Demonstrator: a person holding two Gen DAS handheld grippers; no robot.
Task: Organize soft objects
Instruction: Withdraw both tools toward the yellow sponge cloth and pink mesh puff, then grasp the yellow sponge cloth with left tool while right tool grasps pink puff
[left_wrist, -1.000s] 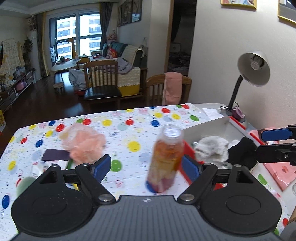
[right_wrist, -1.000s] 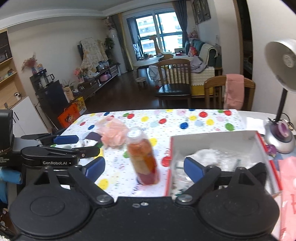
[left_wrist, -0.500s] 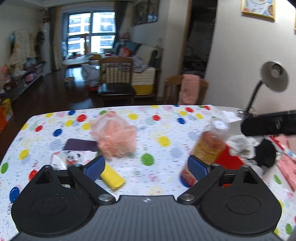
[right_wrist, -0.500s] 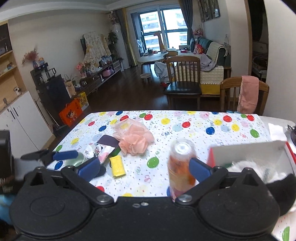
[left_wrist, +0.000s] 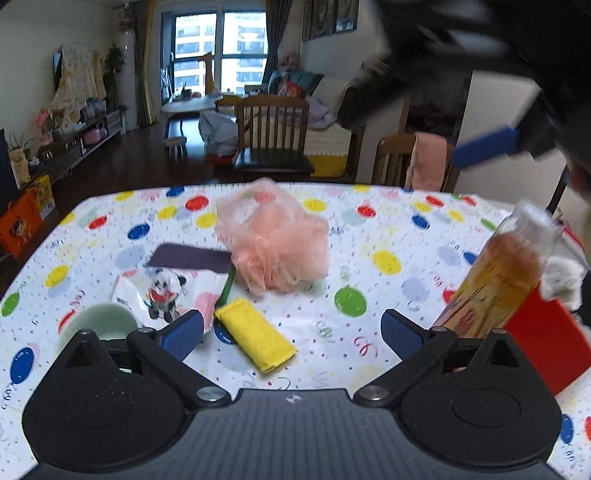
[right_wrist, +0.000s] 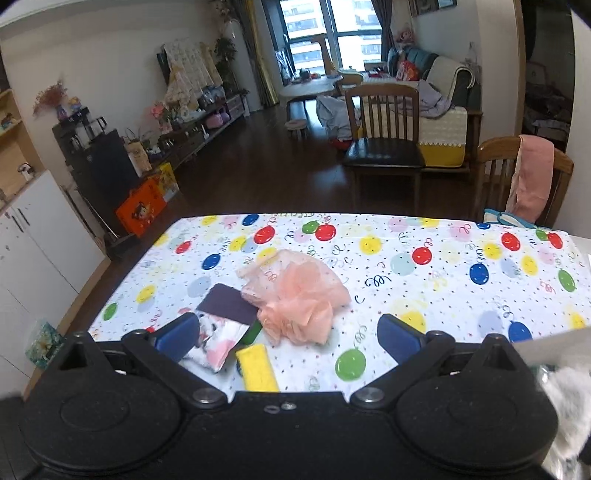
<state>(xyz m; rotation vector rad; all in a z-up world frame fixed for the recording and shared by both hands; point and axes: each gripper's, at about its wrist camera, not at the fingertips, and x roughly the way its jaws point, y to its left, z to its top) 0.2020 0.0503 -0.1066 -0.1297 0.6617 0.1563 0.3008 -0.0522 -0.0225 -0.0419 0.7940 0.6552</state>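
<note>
Left wrist view: the left gripper (left_wrist: 291, 328) hangs over the desk (left_wrist: 388, 236) with its jaws spread wide and nothing between them. A yellow folded cloth (left_wrist: 255, 335) lies just ahead of it, and a peach mesh bath pouf (left_wrist: 273, 243) sits farther back, touching a dark purple cloth (left_wrist: 188, 257). An amber bottle (left_wrist: 498, 273) stands at the right beside a red box (left_wrist: 543, 339). The right gripper (left_wrist: 484, 147) passes blurred overhead.

Right wrist view: the right gripper (right_wrist: 288, 332) is likewise wide open and empty above the desk (right_wrist: 461, 258), with the pouf (right_wrist: 299, 299) between its fingers and the yellow cloth (right_wrist: 256, 367) nearer, left of centre.
</note>
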